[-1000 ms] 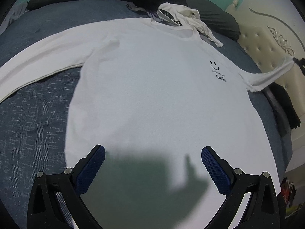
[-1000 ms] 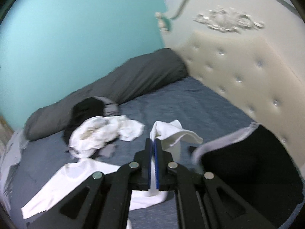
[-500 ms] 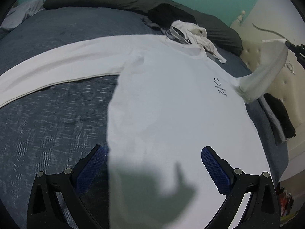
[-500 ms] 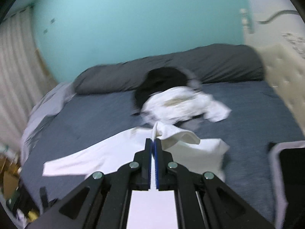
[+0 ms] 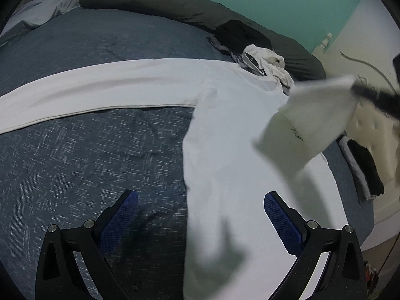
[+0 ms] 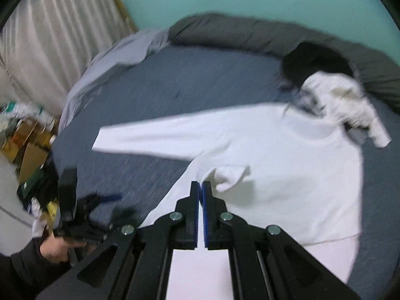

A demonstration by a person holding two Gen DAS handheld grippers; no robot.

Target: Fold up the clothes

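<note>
White shirt [image 5: 225,130] lies flat on the bed [image 5: 87,155], free sleeve [image 5: 100,92] extending leftward. Right gripper [image 6: 201,187], angled down, pinches the other sleeve [image 6: 230,177] over the torso. Left gripper [image 5: 200,215] hovers wide open, empty.

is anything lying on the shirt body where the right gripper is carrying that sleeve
Nothing visible. The right gripper holds the sleeve over bare white shirt. The crumpled clothes sit up by the collar, off that path.

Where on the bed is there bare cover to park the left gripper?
Bare blue cover lies between the shirt's spread sleeve, its body and the near edge, under the open left gripper. More lies between that sleeve and the grey pillow. It is crowded by the collar, at the clothes pile, and where the right gripper holds the other sleeve.
</note>
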